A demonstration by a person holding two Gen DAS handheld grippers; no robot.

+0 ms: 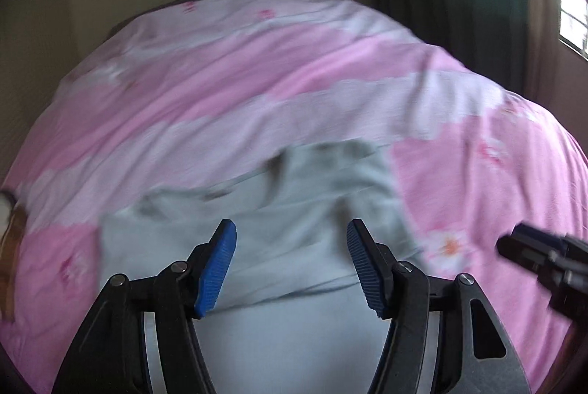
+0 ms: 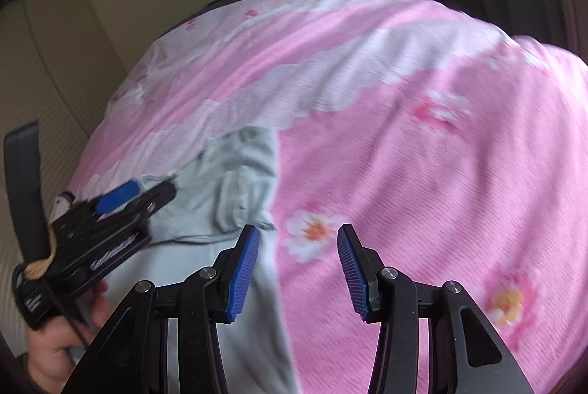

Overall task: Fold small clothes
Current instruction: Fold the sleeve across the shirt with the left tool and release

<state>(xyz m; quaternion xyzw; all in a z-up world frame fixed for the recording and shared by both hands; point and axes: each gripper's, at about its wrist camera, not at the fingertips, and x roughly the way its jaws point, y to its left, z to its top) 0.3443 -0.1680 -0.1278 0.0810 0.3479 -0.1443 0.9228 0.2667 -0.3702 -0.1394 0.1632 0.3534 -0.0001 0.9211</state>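
Hovering with jaws apart and empty, the left gripper (image 1: 291,263) and right gripper (image 2: 298,271) are approaching the pale-green cotton garment (image 1: 294,239) on the pink flowered bedsheet (image 2: 422,155); next, pinching its edge.

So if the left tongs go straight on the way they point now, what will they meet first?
Most likely the pale green garment lying on the pink bedsheet. The left tongs stand open right over it, with nothing between them. The picture is blurred, so the gap is unclear.

1 pale green garment (image 1: 294,210), 1 pink bedspread (image 1: 220,81) (flower-printed), 2 grippers: left gripper (image 1: 292,269), right gripper (image 2: 297,271).
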